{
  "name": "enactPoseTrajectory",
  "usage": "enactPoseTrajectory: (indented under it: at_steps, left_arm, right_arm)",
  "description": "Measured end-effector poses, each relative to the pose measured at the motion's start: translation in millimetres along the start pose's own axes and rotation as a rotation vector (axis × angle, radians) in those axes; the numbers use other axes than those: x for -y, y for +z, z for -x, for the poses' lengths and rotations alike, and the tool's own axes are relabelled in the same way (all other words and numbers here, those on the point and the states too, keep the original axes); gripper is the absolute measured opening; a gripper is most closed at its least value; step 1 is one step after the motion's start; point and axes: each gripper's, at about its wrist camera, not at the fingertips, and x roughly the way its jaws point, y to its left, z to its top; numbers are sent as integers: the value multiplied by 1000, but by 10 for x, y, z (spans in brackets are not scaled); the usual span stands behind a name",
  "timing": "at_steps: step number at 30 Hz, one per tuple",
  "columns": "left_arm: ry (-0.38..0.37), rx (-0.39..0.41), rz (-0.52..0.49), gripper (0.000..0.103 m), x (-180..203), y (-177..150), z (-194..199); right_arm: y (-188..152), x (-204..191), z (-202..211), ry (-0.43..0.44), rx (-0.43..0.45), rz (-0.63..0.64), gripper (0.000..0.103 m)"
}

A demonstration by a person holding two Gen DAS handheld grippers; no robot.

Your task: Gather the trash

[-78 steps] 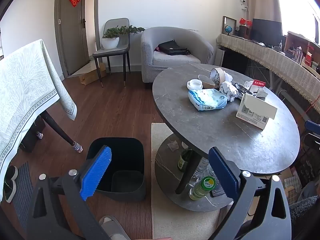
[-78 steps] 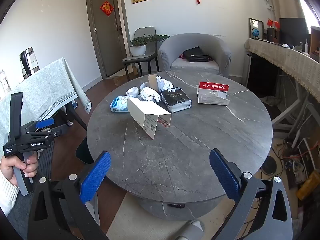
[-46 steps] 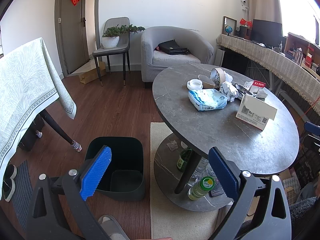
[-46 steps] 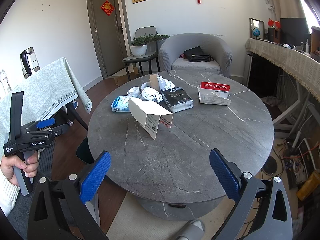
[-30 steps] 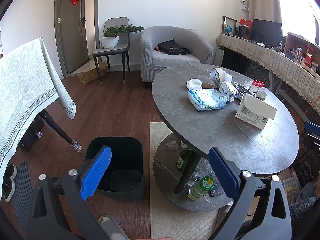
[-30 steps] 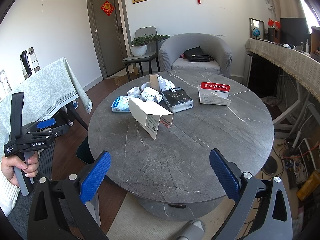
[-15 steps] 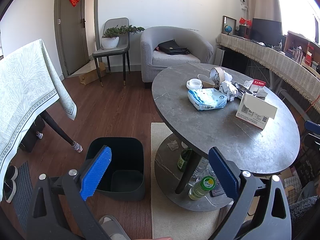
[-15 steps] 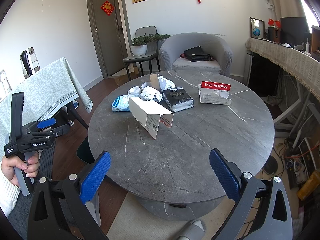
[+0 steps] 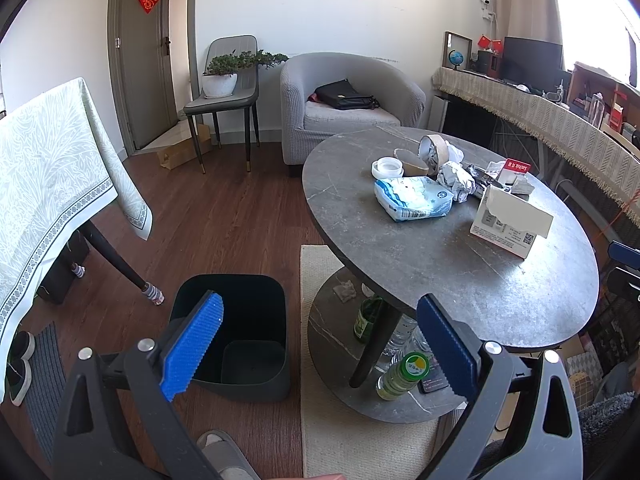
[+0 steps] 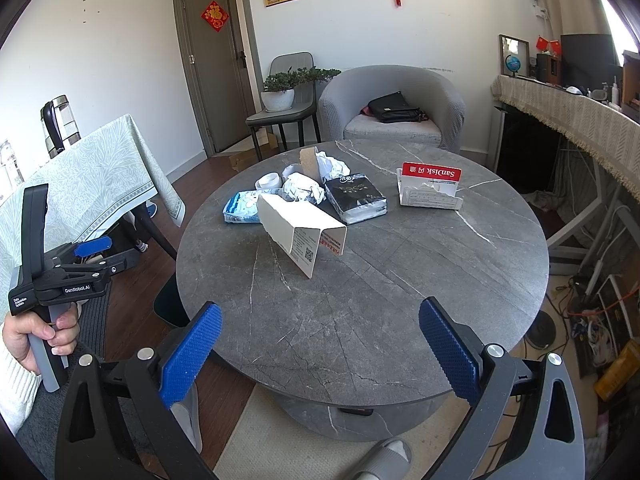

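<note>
Left gripper (image 9: 318, 344) hangs over the floor near the dark bin (image 9: 236, 336), jaws spread wide, nothing between them. Right gripper (image 10: 320, 350) sits over the near edge of the round grey counter (image 10: 360, 300), jaws also spread and holding nothing. Trash is clustered on the far-left part of the counter: white carton (image 10: 300, 228) lying on its side, blue wipes pack (image 10: 242, 206) just left of it, crumpled paper (image 10: 302, 188) behind, black pouch (image 10: 354, 198) to the right, tape roll (image 10: 268, 180) at the far side. Red-and-white SanDisk card box (image 10: 430, 190) stands apart, further right. Bin is on the floor left of the counter, beside the rug (image 9: 340, 440).
</note>
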Motion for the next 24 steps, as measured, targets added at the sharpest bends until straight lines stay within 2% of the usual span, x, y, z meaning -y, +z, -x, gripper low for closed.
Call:
enactPoseTrajectory:
  at_steps: [19,24]
  left_arm:
    - [1,-10,1,99,45,-12,-28]
    - [-24,19,-49,99,112,28,59]
  right_arm:
    - [-7,-17,0,-6,-3,10,100]
    - [-24,47,143,-16,37,1,100]
